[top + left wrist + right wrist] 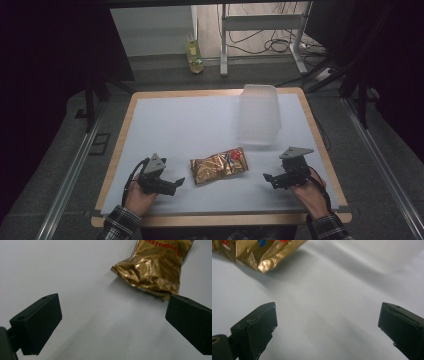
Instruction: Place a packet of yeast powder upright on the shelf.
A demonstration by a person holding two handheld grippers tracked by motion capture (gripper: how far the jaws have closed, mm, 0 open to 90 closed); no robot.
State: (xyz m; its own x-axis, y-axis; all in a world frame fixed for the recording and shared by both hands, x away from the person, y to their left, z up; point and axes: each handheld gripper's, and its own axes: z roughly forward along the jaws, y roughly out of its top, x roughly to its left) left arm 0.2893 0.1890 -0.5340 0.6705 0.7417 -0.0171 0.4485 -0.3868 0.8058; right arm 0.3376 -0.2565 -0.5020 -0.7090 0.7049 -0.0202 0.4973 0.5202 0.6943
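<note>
A crinkled gold foil snack bag (219,165) with red print lies near the front middle of the white mat (190,125). My left gripper (179,182) rests just left of the bag, pointing right at it, jaws open with nothing between them. In the left gripper view the bag (152,267) lies ahead at the upper right, its sealed end near the right jaw. My right gripper (267,178) sits right of the bag, pointing left, also open and empty. The right gripper view has a corner of the bag (262,252) at the top left.
A clear plastic container (258,114) stands at the back right of the mat. The mat covers a wooden table (220,219). Beyond the table, a bottle (194,56) stands on the floor near a metal frame and cables.
</note>
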